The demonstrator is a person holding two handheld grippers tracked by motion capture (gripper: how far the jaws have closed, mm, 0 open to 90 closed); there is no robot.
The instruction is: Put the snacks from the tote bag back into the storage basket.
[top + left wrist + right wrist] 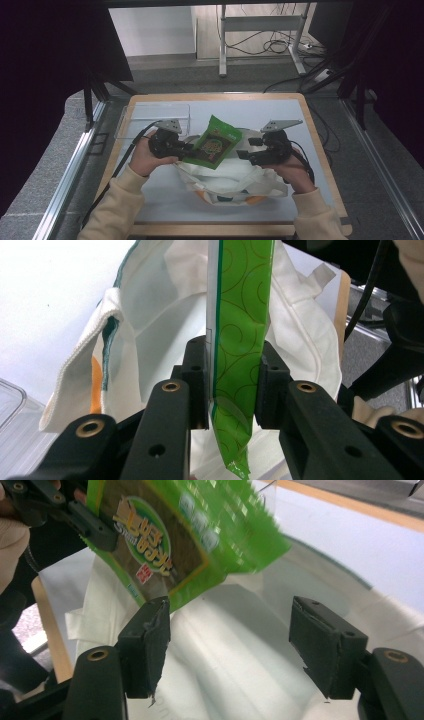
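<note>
A glossy green snack packet, flat and crinkly, is clamped by one edge in the left gripper and held tilted above a soft white cloth tote bag lying rumpled on the pale desk. The right gripper, jaws wide with nothing between them, hovers just beside the packet. A clear plastic box sits near the desk's far left edge.

A clear plastic tray lies at the wooden-edged table's far left.
</note>
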